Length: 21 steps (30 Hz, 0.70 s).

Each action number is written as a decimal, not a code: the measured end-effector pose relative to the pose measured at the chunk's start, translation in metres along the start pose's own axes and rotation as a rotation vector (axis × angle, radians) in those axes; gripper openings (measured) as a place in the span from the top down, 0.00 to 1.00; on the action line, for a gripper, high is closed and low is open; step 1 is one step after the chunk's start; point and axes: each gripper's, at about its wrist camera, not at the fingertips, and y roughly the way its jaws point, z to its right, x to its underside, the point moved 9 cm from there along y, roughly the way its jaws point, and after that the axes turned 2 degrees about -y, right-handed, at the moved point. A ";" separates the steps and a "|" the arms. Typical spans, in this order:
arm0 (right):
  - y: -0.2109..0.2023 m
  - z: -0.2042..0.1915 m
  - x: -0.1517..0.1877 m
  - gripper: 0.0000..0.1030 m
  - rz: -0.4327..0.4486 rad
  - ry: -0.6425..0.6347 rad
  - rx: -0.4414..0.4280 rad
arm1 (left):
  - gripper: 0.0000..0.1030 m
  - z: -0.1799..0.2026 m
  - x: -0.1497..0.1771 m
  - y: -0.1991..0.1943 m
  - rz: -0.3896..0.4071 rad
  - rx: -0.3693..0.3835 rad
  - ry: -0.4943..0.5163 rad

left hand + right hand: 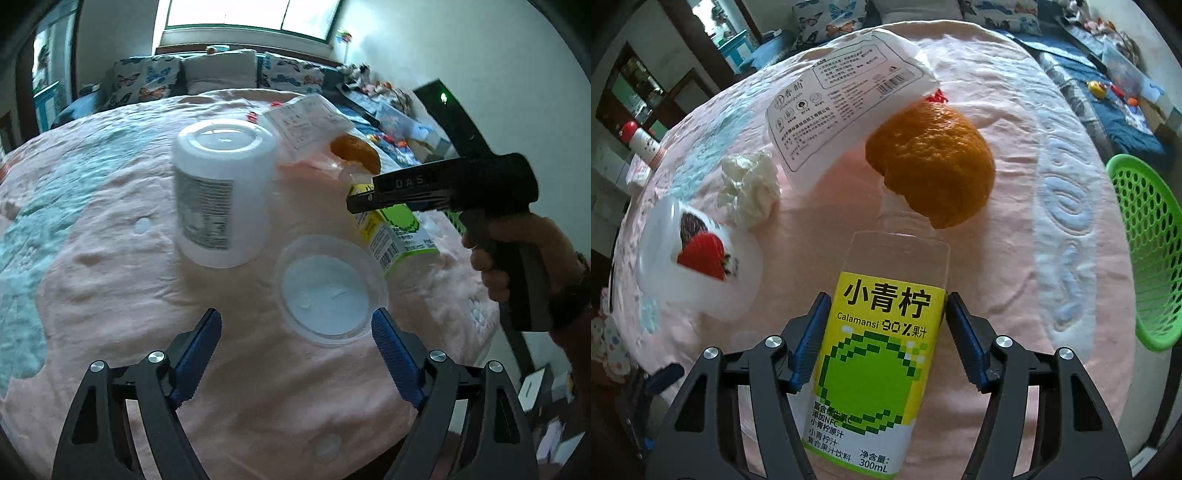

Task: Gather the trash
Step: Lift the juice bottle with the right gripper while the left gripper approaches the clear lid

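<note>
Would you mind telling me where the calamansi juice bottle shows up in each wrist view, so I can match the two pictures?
Left wrist view: the juice bottle lies right of centre, partly behind the right gripper.
Right wrist view: it fills the lower centre, between the gripper's blue pads, which look closed on its label.
Shared landmark: the orange peel just beyond the bottle's neck.
</note>
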 end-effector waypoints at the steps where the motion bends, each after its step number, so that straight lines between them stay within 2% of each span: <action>1: -0.002 0.002 0.003 0.38 0.005 -0.011 0.002 | 0.22 0.005 0.000 0.003 -0.003 0.000 0.020; 5: -0.007 0.005 0.010 0.39 0.026 -0.040 -0.003 | 0.24 0.014 -0.001 0.014 -0.025 -0.020 0.064; 7: -0.010 0.008 0.012 0.39 0.036 -0.041 -0.018 | 0.32 0.013 -0.002 0.020 -0.041 -0.015 0.052; 12: -0.018 0.012 0.018 0.39 0.055 -0.062 -0.018 | 0.42 0.001 -0.008 0.033 -0.069 -0.014 0.004; 16: -0.024 0.011 0.023 0.40 0.081 -0.086 -0.023 | 0.58 -0.011 -0.012 0.047 -0.104 -0.021 -0.035; 18: -0.025 0.011 0.024 0.40 0.090 -0.096 -0.023 | 0.60 -0.015 -0.014 0.051 -0.105 -0.021 -0.046; 21: -0.028 0.012 0.028 0.40 0.102 -0.102 -0.031 | 0.71 -0.017 -0.017 0.053 -0.100 -0.030 -0.042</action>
